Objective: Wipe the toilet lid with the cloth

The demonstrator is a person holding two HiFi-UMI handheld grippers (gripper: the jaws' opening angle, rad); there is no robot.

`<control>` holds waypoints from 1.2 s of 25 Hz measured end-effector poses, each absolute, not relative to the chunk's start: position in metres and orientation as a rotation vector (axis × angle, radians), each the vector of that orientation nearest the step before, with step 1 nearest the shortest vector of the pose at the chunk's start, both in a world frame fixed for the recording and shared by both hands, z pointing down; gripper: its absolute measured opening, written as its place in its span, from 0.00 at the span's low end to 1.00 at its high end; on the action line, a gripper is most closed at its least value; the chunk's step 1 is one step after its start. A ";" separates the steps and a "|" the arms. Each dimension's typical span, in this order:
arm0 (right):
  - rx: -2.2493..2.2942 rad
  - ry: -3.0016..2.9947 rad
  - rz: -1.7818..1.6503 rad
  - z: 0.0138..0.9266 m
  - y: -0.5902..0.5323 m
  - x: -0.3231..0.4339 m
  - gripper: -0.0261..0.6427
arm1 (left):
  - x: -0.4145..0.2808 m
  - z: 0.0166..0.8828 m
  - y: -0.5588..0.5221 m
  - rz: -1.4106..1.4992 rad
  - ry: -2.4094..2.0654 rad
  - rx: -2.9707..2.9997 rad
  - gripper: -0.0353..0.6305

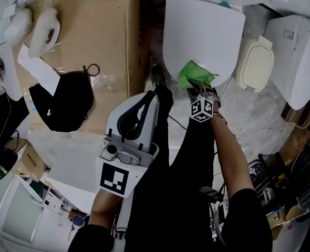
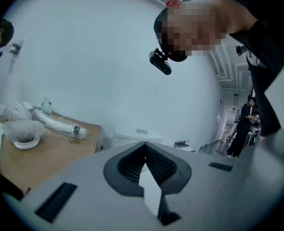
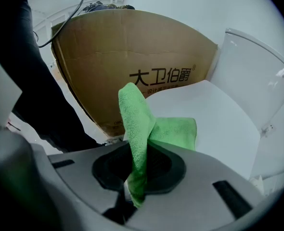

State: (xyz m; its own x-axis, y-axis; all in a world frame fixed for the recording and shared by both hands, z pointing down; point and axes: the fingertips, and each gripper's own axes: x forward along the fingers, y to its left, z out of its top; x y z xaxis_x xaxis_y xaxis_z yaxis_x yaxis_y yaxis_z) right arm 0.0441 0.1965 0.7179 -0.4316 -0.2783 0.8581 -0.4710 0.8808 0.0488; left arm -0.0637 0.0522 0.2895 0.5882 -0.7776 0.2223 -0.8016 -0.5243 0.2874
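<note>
The white toilet lid [image 1: 202,35] lies shut at the top middle of the head view. A green cloth [image 1: 194,75] rests on its near edge, and my right gripper [image 1: 198,91] is shut on it. In the right gripper view the cloth [image 3: 173,131] rises from between the jaws of the right gripper [image 3: 139,146] and folds onto the lid [image 3: 219,119]. My left gripper [image 1: 136,114] is held up away from the toilet, left of the lid. The left gripper [image 2: 144,146] has its jaws together with nothing in them and faces a white wall.
A large cardboard box [image 1: 102,30] stands left of the toilet, with wrapped white parts [image 1: 37,28] and a black bag [image 1: 68,101] on it. A second toilet [image 1: 302,56] and a small beige lid [image 1: 256,64] are at right. Cables trail over the floor [image 1: 265,130].
</note>
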 end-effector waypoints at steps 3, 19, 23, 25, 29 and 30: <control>0.535 -2.046 0.258 0.718 0.199 0.040 0.11 | -0.068 0.290 0.053 0.089 -1.277 2.458 0.06; 0.872 -2.335 0.490 0.598 0.056 0.077 0.11 | -0.057 0.286 0.035 0.058 -1.374 2.387 0.06; 1.029 -2.314 0.412 0.577 -0.024 0.115 0.11 | -0.049 0.281 0.028 0.047 -1.421 2.357 0.06; 1.085 -2.283 0.332 0.574 -0.062 0.133 0.11 | -0.045 0.279 0.024 0.042 -1.446 2.343 0.06; 1.098 -2.209 0.212 0.591 -0.118 0.158 0.11 | -0.037 0.282 0.017 0.048 -1.498 2.310 0.06; 1.080 -2.184 0.191 0.600 -0.126 0.163 0.11 | -0.035 0.283 0.016 0.050 -1.508 2.303 0.06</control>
